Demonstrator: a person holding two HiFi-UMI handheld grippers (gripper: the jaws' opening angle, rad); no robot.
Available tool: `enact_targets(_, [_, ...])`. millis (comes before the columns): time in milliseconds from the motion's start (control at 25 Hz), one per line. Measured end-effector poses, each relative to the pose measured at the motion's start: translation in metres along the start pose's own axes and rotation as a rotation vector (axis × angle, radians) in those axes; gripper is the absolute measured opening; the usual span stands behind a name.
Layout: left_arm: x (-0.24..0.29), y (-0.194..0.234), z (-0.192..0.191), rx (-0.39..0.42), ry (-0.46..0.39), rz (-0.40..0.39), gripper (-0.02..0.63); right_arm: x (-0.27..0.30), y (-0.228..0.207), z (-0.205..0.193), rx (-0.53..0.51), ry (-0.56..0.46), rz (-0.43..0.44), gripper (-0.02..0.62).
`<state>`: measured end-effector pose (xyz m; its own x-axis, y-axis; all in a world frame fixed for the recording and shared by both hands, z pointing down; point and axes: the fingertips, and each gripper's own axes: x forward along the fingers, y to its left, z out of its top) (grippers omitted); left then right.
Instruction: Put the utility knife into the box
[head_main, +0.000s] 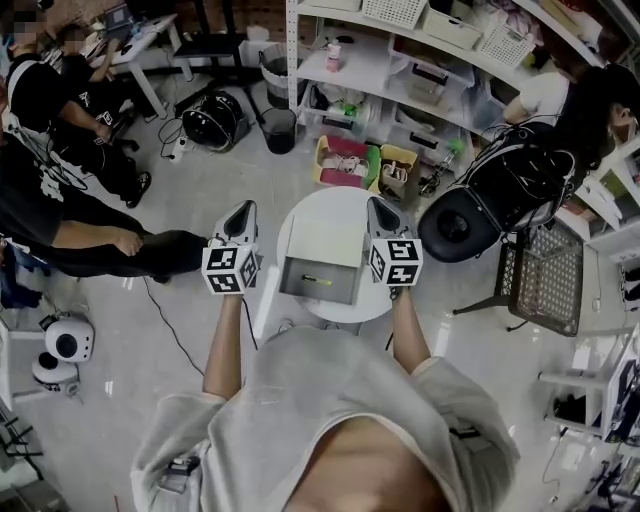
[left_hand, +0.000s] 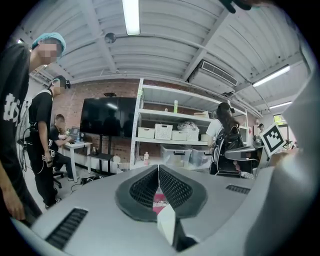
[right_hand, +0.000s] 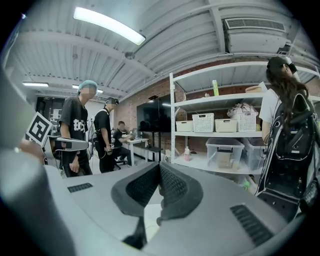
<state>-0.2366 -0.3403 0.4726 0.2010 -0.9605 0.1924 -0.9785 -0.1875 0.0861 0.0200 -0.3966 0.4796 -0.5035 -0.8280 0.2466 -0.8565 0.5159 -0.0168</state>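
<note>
1. Head view: the knife (head_main: 317, 281) lies flat inside the open box (head_main: 297, 291), its long axis running left-right; I cannot tell the blade end.
2. The box sits toward the tabletop's (head_main: 385, 296) near left edge, with bare top to its right.
3. My left gripper (head_main: 243, 209) and right gripper (head_main: 379, 206) hover at either side, fingers pressed together and empty.

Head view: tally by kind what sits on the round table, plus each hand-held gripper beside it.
box: 1
utility knife: 1
hand-held gripper: 2 (left hand-held gripper, right hand-held gripper)
total: 4
</note>
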Motion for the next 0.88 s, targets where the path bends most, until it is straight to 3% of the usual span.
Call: enact_targets(880, [0.0044,-0.0044,0.0011,0.006,0.000,-0.009,0.023,0.0049,-0.0011,-0.0058,-0.004,0.021,0.004,0.029])
